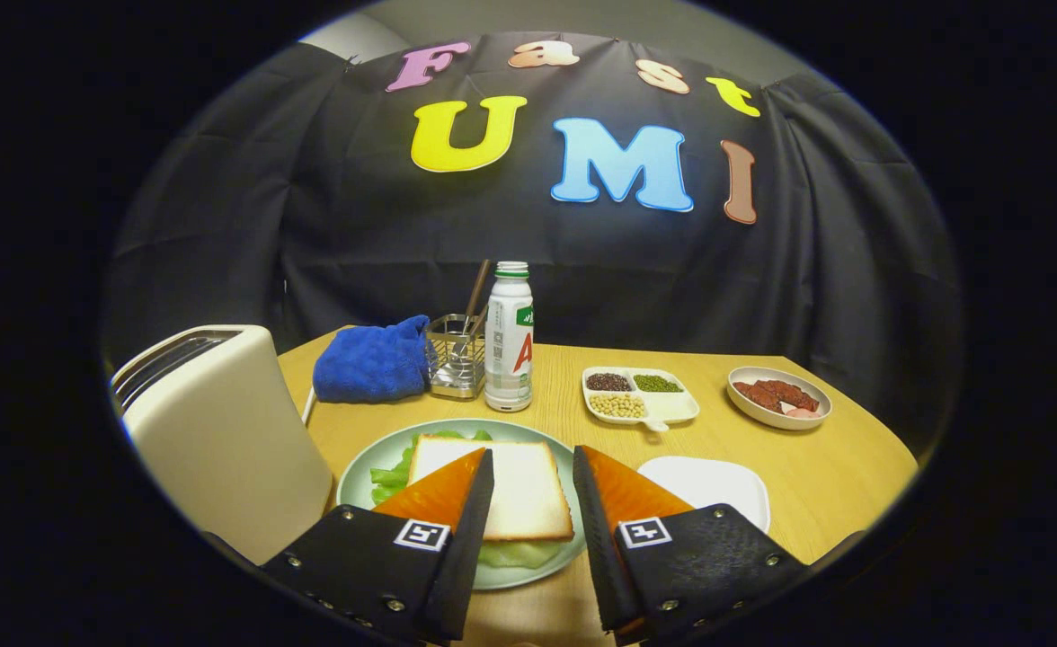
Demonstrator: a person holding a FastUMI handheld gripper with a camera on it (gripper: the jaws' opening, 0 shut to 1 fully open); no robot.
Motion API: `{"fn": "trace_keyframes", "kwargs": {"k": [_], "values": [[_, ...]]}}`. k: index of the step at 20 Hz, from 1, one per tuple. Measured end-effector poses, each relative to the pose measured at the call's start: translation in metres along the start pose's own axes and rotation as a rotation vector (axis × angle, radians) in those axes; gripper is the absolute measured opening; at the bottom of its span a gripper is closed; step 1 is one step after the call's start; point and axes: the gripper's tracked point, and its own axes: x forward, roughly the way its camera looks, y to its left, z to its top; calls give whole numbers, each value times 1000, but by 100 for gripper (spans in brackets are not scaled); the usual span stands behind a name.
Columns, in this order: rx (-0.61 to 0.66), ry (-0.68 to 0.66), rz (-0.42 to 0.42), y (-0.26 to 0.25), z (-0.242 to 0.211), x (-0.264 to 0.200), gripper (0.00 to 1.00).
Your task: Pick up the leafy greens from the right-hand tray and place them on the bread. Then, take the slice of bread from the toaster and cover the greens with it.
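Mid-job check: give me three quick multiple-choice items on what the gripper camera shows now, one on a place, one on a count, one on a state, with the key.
1. Where does the white square bread slice lie?
A. on the leafy greens in the round pale green plate
B. in the cream toaster's slot
C. on the white tray

2. How many sections of the white divided dish hold grains or beans?
A. one
B. three
C. five

3. What state is the gripper in?
A. shut on the bread
B. shut on the bottle
C. open, holding nothing

Key: 1 A, green leaves stick out from under the slice on the plate. 2 B, dark, green and pale yellow fills show; the fourth section looks bare. 3 C, the fingers stand apart above the plate with the bread seen between them, nothing gripped.
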Motion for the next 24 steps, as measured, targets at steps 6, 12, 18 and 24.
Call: {"fn": "trace_keyframes", "kwargs": {"k": [6, 12, 18, 24], "values": [[46, -154, 61, -34, 36, -31, 54], [42, -245, -7, -116, 50, -66, 54], [27, -298, -29, -180, 50, -91, 54], [-47, -275, -43, -249, 35, -97, 54]]}}
